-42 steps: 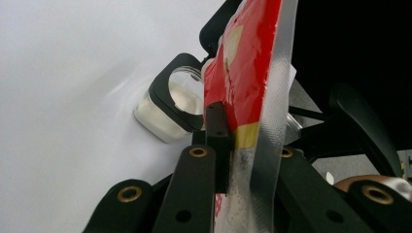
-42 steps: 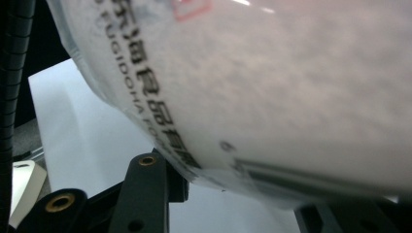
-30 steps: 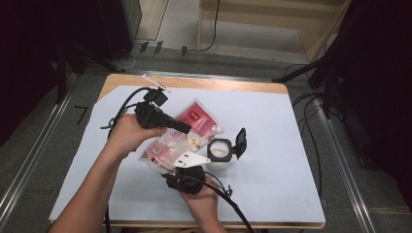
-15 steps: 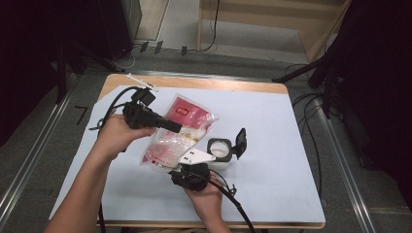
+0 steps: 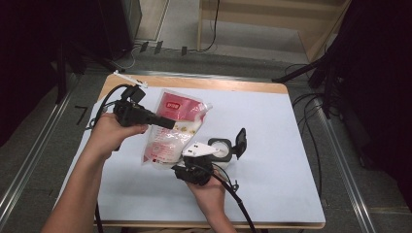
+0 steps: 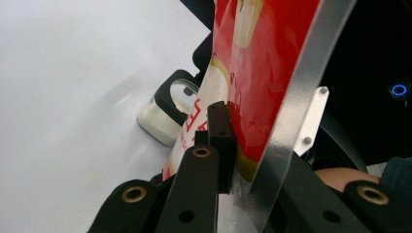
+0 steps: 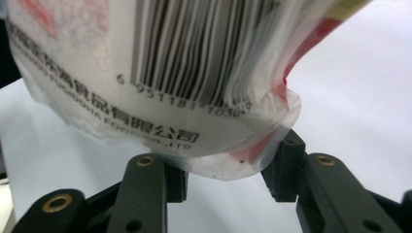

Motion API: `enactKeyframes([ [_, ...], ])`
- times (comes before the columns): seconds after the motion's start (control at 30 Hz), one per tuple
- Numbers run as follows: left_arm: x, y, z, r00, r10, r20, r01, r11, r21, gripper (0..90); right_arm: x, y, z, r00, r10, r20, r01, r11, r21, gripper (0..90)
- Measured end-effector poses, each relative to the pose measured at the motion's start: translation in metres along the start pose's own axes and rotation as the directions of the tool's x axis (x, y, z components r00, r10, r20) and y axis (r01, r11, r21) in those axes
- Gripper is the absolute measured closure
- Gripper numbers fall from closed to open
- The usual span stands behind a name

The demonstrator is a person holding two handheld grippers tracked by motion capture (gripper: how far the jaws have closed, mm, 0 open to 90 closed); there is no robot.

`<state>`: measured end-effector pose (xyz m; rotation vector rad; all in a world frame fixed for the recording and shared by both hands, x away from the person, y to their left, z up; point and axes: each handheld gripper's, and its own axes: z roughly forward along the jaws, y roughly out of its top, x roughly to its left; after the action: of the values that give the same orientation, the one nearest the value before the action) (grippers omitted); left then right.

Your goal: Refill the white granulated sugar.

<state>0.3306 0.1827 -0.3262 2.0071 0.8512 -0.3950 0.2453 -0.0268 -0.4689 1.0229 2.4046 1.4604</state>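
While my left gripper (image 5: 167, 122) pinched the snack pouch (image 5: 172, 128) top and my right gripper (image 5: 192, 162) clasped its bottom, lifted mid-desk (image 5: 272, 145); next likely tearing open beside the open jar (image 5: 221, 148).

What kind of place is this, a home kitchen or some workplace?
Most likely a lab or recording workspace, not a kitchen. The wooden table is covered with a plain white sheet, loose cables run over the grey floor, and dark stands crowd the table's edges. A person works on a red pouch there.
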Motion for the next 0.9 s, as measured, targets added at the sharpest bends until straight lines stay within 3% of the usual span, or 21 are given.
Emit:
enactKeyframes([
  [0.2,0.003,-0.001,-0.005,0.9997,-0.007,-0.022,0.006,0.9997,-0.021,90.0,0.001,0.004,0.002,0.9977,-0.042,-0.053,0.045,0.998,0.051,60.1],
  [0.4,-0.001,0.0,-0.016,0.9998,0.001,-0.021,-0.003,0.996,-0.089,90.0,-0.004,0.007,0.0,0.9947,-0.037,-0.097,0.043,0.997,0.065,58.9],
  [0.53,-0.002,0.0,-0.025,0.9951,0.007,-0.098,-0.018,0.9933,-0.114,90.0,-0.012,0.006,-0.002,0.9894,-0.004,-0.145,0.015,0.997,0.077,58.2],
  [0.77,0.011,-0.003,-0.032,0.9906,-0.007,-0.137,-0.014,0.9885,-0.15,90.0,-0.02,0.008,-0.007,0.9795,-0.027,-0.2,0.045,0.995,0.086,56.9],
  [0.9,0.019,-0.004,-0.03,0.9829,-0.012,-0.184,-0.018,0.9865,-0.163,90.0,-0.027,0.01,-0.012,0.9743,-0.026,-0.224,0.046,0.995,0.084,56.3],
])
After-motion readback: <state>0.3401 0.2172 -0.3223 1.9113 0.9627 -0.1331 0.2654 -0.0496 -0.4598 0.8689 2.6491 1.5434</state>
